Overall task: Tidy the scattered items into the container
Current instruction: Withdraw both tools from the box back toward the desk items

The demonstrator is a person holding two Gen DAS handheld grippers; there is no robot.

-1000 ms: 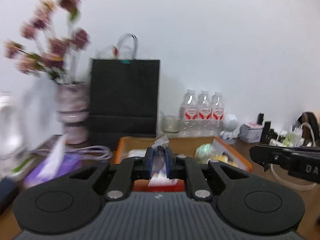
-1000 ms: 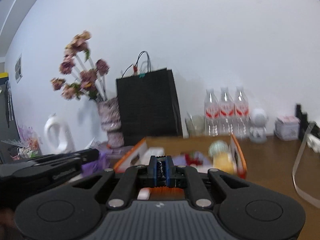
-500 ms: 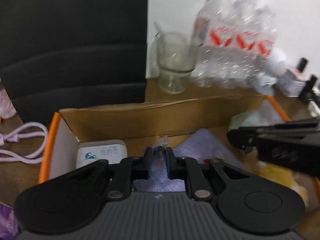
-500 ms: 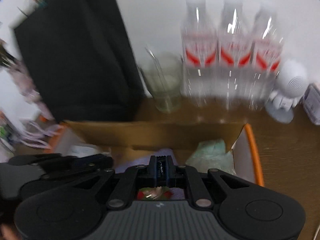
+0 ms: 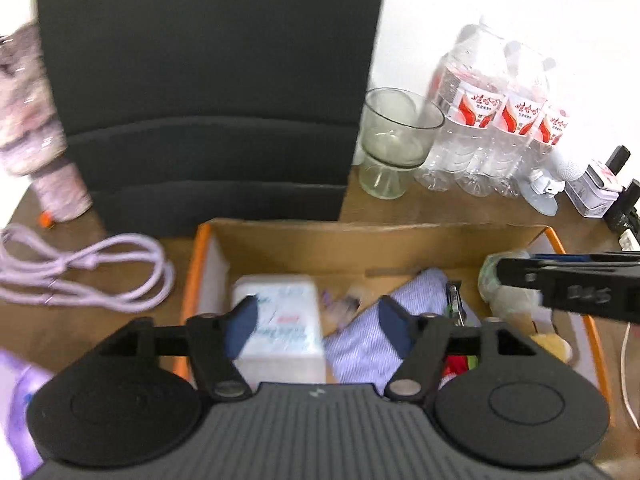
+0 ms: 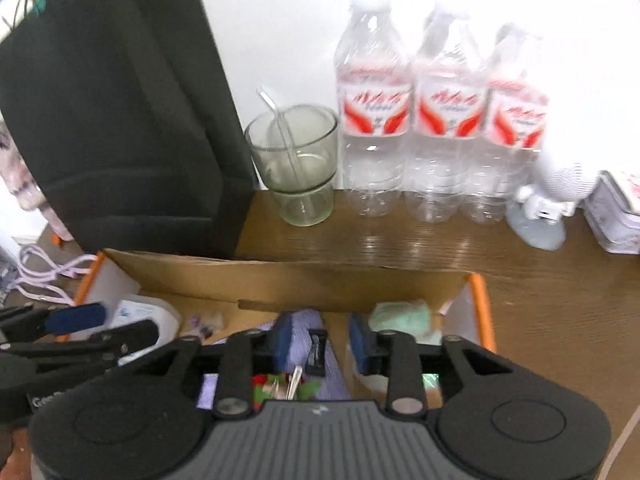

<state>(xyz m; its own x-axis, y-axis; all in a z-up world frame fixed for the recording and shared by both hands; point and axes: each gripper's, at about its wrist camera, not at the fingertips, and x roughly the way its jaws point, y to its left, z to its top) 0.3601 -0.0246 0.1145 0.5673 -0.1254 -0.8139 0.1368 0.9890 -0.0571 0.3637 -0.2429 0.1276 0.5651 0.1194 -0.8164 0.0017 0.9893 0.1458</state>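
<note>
A: Where do the grippers stand?

B: Both hang over the cardboard box [image 5: 280,248] with the orange rim. The left gripper [image 5: 316,318] has just been opening; its jaws stand wide, nothing pressed between them. Below them lie a white tissue pack [image 5: 280,320] and a striped lilac cloth [image 5: 372,340].

A: And the right gripper [image 6: 320,340]?

B: Its jaws have just been opening too, about halfway, gripping nothing. Under the gap a dark pen-like item [image 6: 316,352] lies on the cloth; what it is exactly, I cannot tell. A pale green bundle [image 6: 400,316] sits in the box's right corner.

A: What crowds the box?

B: A black paper bag [image 5: 208,80] stands right behind its far wall, on the left. Beside the bag are a glass cup [image 6: 292,164] with a straw, then three water bottles [image 6: 440,120] and a small white figure [image 6: 548,204]. A lilac cable [image 5: 88,272] lies on the wooden table [image 6: 560,320] left of the box, outside it.
</note>
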